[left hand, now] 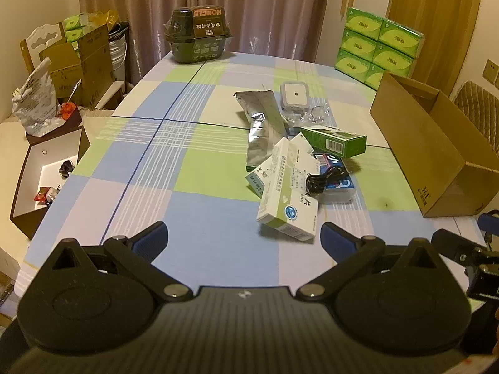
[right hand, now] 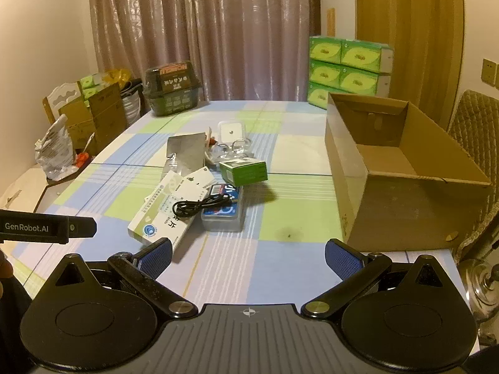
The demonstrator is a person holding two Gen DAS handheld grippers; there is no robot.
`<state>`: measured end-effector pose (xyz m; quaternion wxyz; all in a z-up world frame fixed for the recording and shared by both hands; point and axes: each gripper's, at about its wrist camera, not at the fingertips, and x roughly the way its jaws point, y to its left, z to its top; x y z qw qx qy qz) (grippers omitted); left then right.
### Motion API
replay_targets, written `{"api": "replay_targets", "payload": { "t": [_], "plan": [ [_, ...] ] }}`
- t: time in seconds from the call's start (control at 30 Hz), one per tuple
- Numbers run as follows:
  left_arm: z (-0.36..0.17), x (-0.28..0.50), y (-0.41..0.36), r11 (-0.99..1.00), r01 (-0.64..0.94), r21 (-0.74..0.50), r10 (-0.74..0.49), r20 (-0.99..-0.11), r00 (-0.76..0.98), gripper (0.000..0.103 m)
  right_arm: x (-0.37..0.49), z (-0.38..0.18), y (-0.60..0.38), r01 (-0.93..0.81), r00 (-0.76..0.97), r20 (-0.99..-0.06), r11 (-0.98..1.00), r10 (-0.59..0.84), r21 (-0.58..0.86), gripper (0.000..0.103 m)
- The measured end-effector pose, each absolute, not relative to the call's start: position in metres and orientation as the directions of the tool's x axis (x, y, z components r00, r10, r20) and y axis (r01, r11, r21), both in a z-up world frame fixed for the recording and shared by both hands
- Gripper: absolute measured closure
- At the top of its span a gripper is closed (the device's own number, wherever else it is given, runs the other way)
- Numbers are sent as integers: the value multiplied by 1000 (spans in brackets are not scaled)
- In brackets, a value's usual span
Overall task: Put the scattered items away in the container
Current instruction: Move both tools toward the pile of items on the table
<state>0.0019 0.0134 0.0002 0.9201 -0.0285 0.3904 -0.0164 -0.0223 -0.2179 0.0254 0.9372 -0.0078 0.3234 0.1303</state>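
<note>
A pile of items lies on the checked tablecloth: a white medicine box (left hand: 288, 199) (right hand: 162, 215), a green box (left hand: 333, 140) (right hand: 244, 171), a silver foil pouch (left hand: 262, 127) (right hand: 184, 152), a black cable (left hand: 327, 179) (right hand: 202, 204) on a blue-labelled clear case (right hand: 223, 215), and a white square device (left hand: 294, 95) (right hand: 230, 131). An open, empty cardboard box (left hand: 436, 152) (right hand: 402, 168) stands to the right. My left gripper (left hand: 244, 238) is open and empty just short of the pile. My right gripper (right hand: 248, 257) is open and empty near the table's front edge.
A dark green packaged container (left hand: 198, 34) (right hand: 171, 87) stands at the table's far end. Stacked green tissue packs (left hand: 377, 46) (right hand: 346, 68) are behind the box. Cardboard boxes and bags (left hand: 81, 62) crowd the floor at the left. A padded chair (right hand: 477, 131) is at the right.
</note>
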Motion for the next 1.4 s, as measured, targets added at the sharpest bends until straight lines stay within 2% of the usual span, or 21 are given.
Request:
{"api": "replay_targets", "payload": {
  "t": [0.27,1.4],
  "plan": [
    [-5,4,8,999,44,-5,-34,-723,690,1,-16,22,-216,-252,749,-617,965,241,72,2],
    [-27,19,-2,996,90,-9,-66,-764,641,1,6,1,-221,-271,718,-645,959,262,88,2]
  ]
}}
